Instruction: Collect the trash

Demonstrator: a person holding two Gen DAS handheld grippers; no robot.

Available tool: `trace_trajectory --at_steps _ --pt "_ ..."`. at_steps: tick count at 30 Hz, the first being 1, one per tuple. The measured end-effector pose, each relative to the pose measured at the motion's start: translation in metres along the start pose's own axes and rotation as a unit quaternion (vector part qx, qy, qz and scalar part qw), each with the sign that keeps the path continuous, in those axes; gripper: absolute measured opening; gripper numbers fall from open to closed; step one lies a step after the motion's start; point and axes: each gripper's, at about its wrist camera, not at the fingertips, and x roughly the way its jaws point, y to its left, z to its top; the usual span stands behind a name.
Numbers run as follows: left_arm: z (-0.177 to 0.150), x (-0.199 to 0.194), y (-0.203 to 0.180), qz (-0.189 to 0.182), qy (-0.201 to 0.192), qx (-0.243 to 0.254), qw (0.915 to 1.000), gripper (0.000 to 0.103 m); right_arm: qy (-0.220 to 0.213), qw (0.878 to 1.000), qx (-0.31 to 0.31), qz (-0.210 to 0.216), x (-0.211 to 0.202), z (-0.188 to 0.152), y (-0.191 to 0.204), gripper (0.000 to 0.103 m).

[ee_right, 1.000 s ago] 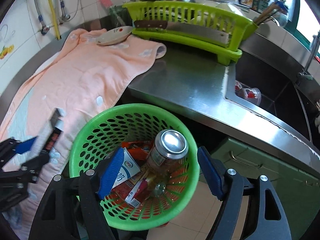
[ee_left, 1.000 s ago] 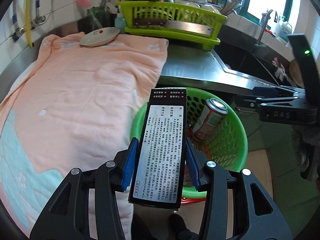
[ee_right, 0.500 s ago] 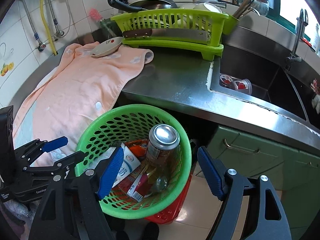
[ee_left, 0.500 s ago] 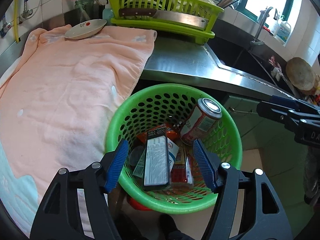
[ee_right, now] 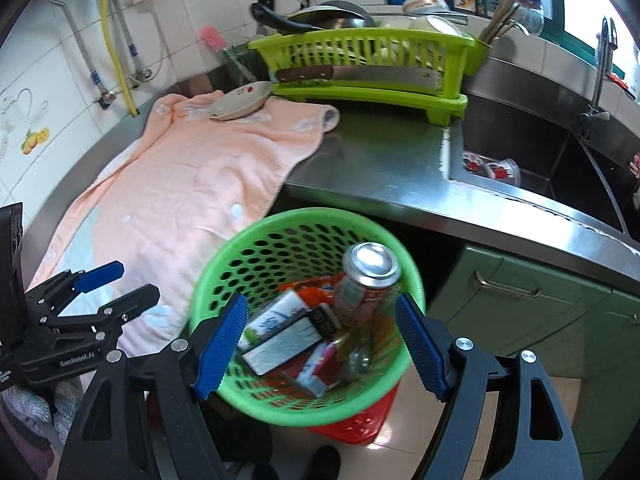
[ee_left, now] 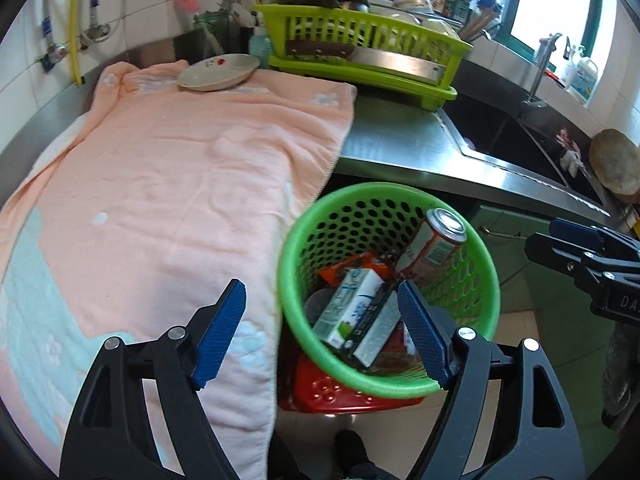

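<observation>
A green perforated basket (ee_left: 384, 200) (ee_right: 304, 216) holds a red drink can (ee_left: 434, 240) (ee_right: 368, 276), a milk carton (ee_left: 352, 300) (ee_right: 272, 316), an orange wrapper (ee_left: 352, 264) and a black box with a white printed label (ee_left: 378, 332) (ee_right: 280, 344). My left gripper (ee_left: 320, 284) hangs above the basket's left rim and the towel edge. Its jaws are opening, with nothing between them. My right gripper (ee_right: 322, 298) stands open above the basket, gripping nothing. Each gripper also shows from the side in the other's view, the right gripper (ee_left: 548, 240) and the left gripper (ee_right: 120, 284).
A peach towel (ee_left: 180, 184) covers the steel counter, with a plate (ee_left: 218, 72) at its far end. A lime dish rack (ee_left: 360, 44) with a cleaver (ee_left: 384, 60) stands behind. The sink (ee_right: 540, 152) lies right. A red plastic stool (ee_left: 320, 392) sits under the basket, with green cabinets (ee_right: 520, 300) beside it.
The left gripper let go of the black box, which now lies in the basket, and its jaws spread wide. It then shifted left toward the towel. The right gripper drew back slightly.
</observation>
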Motion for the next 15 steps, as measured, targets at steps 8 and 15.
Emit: trace_trajectory --at_steps 8,15 --pt "-0.013 -0.053 0.038 0.047 -0.023 -0.02 0.9984 0.088 -0.019 0.999 -0.015 0.027 -0.019 -0.007 0.047 0.079" --pt "-0.03 -0.096 0.067 0.076 -0.041 -0.043 0.9953 0.092 -0.027 0.998 -0.032 0.044 -0.033 -0.015 0.084 0.082"
